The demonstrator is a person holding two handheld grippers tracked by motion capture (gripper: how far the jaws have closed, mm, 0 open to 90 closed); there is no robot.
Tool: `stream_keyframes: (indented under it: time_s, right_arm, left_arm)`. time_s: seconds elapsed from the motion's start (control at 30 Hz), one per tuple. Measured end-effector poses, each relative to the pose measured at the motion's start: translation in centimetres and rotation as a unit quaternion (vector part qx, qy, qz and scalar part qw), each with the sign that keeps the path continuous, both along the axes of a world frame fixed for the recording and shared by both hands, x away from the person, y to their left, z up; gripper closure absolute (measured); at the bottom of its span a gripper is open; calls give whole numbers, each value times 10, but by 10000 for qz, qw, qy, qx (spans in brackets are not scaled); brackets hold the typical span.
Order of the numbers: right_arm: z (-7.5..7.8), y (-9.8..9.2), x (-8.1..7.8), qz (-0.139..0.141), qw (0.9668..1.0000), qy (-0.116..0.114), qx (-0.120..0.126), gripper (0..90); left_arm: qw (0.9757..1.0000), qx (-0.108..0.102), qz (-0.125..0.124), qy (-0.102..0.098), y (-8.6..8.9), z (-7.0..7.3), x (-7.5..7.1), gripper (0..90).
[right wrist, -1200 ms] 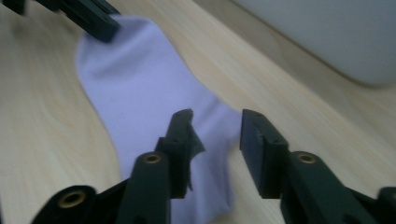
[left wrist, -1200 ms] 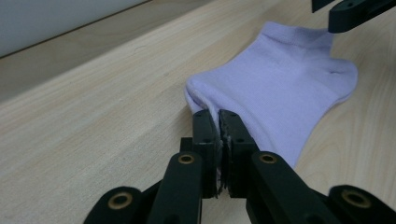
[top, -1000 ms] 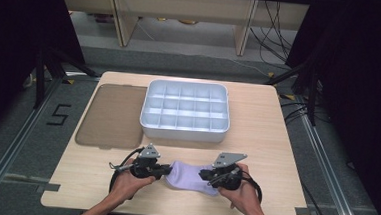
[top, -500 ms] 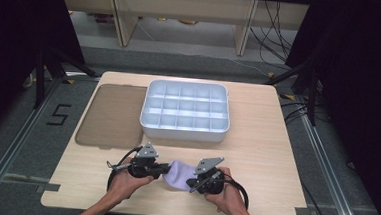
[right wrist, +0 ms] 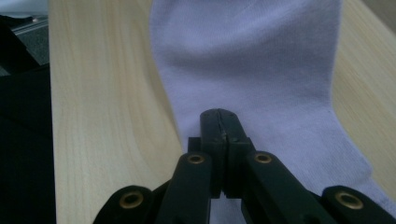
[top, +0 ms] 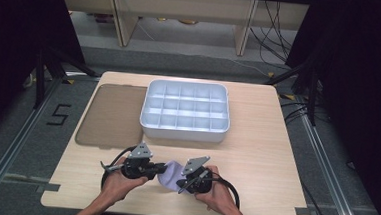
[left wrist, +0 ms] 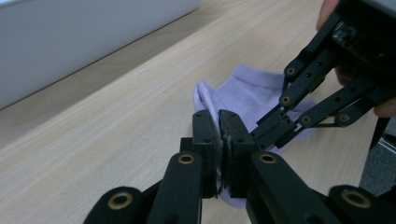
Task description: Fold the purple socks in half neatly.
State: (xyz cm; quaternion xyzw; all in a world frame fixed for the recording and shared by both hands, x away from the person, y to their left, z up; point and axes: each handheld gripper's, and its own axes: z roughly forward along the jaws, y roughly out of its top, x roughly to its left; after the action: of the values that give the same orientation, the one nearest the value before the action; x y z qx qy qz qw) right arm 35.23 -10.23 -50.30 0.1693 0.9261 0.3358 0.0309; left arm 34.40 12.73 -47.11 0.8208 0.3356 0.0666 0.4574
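A pale wooden table (top: 255, 156) carries a white tray (top: 184, 132) at the back; at the near edge lies a lilac sock (top: 170, 174), bunched between the two hands. The left gripper (left wrist: 218, 135) is clamped on one end of it, the right gripper (right wrist: 219, 122) on the other, so its length runs across from jaw to jaw. The right gripper view shows the cloth stretching away flat; the left gripper view shows its folded edge.

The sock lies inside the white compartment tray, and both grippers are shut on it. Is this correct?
Not quite. The lilac sock lies on the table in front of the white compartment tray, as the high view shows. The left gripper and right gripper are indeed shut on it.
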Motion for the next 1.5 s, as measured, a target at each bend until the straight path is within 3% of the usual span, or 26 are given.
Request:
stream_keyframes:
  time_s: [0.07, 0.2, 0.23, 0.3, 0.43, 0.5, 0.6, 0.8, 0.87, 1.0, 1.1, 1.23, 1.27, 1.3, 1.33, 1.5]
  right_arm:
    - [0, 2, 1, 60, 10000, -34, -6, 900]
    - [6, 0, 4, -46, 9998, 10, 212, 900]
    - [13, -6, 9, -336, 9991, -87, 232, 900]
    - [14, -8, 15, -471, 9983, -192, 301, 900]
    - [8, -6, 34, -766, 9968, -227, 67, 900]
    - [1, -1, 41, -793, 9967, -166, -48, 900]
    - [-2, 4, 45, -792, 9967, -166, -36, 900]
    - [0, 11, 41, -824, 9965, -117, -21, 900]
    - [7, 8, 39, -827, 9963, -179, 117, 900]
    - [21, -3, 29, -716, 9965, -339, 278, 900]
    - [29, -21, 14, -730, 9965, -309, 254, 900]
    - [24, -38, 5, -886, 9954, -272, 251, 900]
    - [23, -43, 2, -935, 9954, -87, 171, 900]
    - [21, -45, 2, -885, 9958, -146, 172, 900]
    - [17, -46, 0, -984, 9950, -64, 167, 900]
    - [6, -43, 5, -941, 9956, 11, 34, 900]
  left_arm:
    - [10000, 12, 35, 0, 2, 1, -2, 854]
    - [10000, 45, -12, 20, 3, -2, -2, 854]
    - [10000, 45, -7, 29, 3, -2, -2, 853]
    - [9999, 112, -45, 11, 3, -2, -1, 852]
    - [9999, 131, -93, -3, 1, -3, -2, 852]
    - [9998, 164, -136, -40, 1, -2, -2, 852]
    - [9999, 117, -95, -39, 4, 1, 0, 852]
    - [9998, 143, -101, -73, 10, 8, 2, 852]
    - [9998, 120, -109, -92, 12, 9, 1, 852]
    - [9998, 141, -86, -91, 14, 12, 0, 852]
    - [9996, 234, -172, -56, 15, 15, 0, 852]
    - [9994, 297, -170, -108, 12, 18, -1, 850]
    - [9994, 272, -182, -132, 11, 18, -1, 849]
    - [9993, 305, -164, -150, 10, 19, -2, 850]
    - [9992, 290, -205, -155, 9, 19, -2, 849]
    - [9990, 297, -260, -230, 1, 23, -2, 849]
